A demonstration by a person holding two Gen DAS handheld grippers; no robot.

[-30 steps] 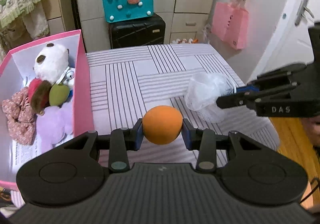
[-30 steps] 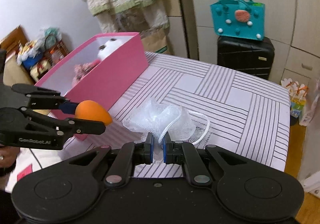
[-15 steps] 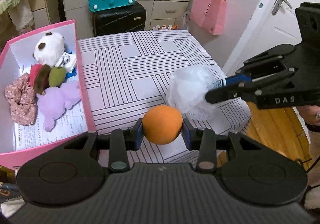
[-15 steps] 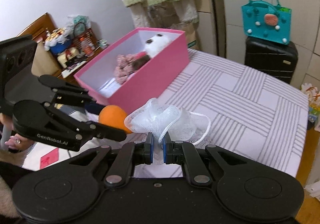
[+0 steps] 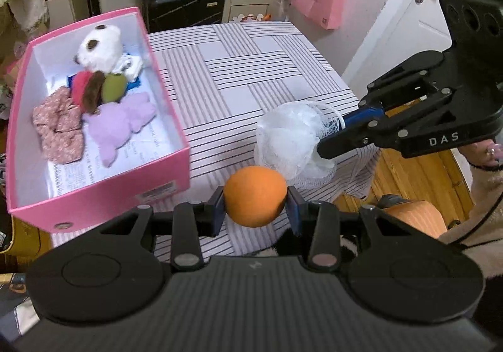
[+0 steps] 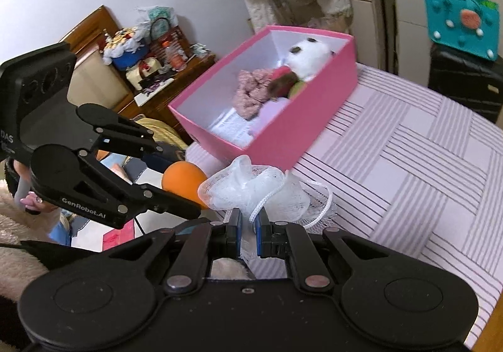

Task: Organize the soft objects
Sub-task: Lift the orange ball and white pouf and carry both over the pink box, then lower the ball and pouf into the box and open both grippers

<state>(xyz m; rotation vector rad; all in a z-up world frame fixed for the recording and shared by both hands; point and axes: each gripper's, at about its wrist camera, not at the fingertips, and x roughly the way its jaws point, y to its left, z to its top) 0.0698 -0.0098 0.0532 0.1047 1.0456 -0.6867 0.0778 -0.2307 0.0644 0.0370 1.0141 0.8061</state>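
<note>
Striped cloth covers the table (image 5: 251, 62), with a pink cardboard box (image 5: 103, 191) of plush toys at ten o'clock. Left gripper (image 5: 255, 210) pinches a smooth orange ball (image 5: 254, 196); right gripper (image 6: 248, 234) pinches a white mesh pouf (image 6: 251, 191) at two o'clock.

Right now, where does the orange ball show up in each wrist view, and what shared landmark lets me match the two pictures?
Left wrist view: the orange ball sits low at centre, clamped in the left gripper jaws, just below the white mesh pouf.
Right wrist view: the ball is left of centre, partly hidden behind the pouf and the left gripper's arm.
Shared landmark: the pink box of soft toys on the striped table.
</note>
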